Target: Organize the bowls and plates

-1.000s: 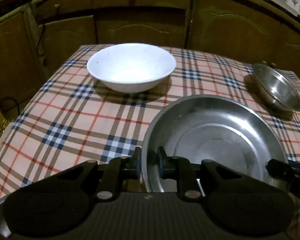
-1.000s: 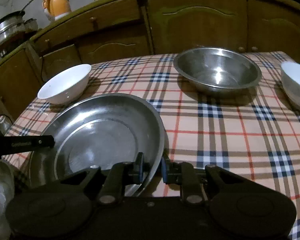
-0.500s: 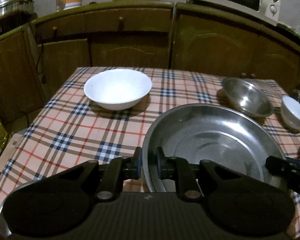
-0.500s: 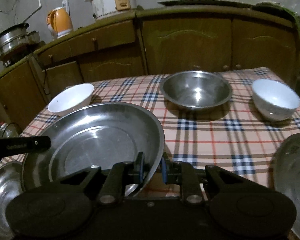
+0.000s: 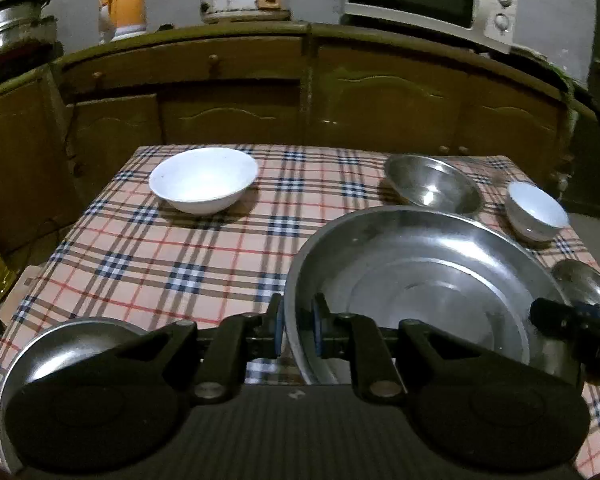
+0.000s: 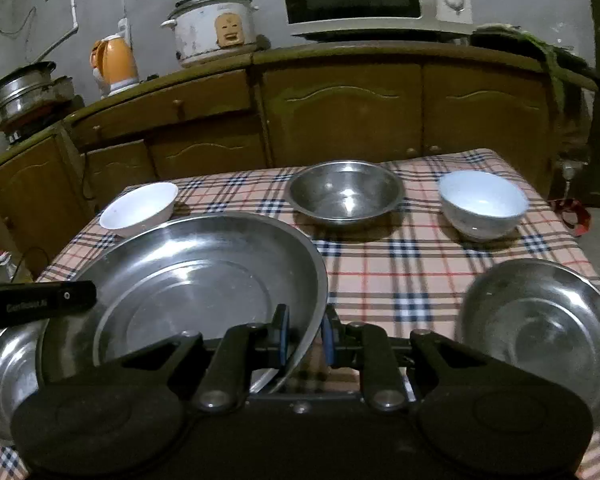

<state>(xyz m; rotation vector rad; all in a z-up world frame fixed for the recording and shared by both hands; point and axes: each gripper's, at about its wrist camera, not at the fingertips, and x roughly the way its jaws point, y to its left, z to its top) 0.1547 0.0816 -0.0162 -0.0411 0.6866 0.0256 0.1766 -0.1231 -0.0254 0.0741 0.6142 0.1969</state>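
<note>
A large steel plate point(image 5: 420, 276) is held between both grippers above the checked table point(image 5: 160, 248). My left gripper point(image 5: 298, 330) is shut on its left rim. My right gripper point(image 6: 306, 336) is shut on its right rim, where the plate point(image 6: 204, 276) fills the left of the view. A wide white bowl point(image 5: 203, 179) stands at the far left, a steel bowl point(image 6: 345, 193) at the far middle, a small white bowl point(image 6: 482, 203) at the far right.
A smaller steel plate point(image 6: 540, 320) lies at the near right of the table. Another steel plate point(image 5: 64, 344) lies at the near left edge, partly hidden by my left gripper. Wooden cabinets point(image 6: 340, 112) stand behind the table, with a rice cooker point(image 6: 214, 28) and microwave on top.
Both grippers have pulled back towards me and upward with the large plate. More of the table and the two near steel plates have come into view.
</note>
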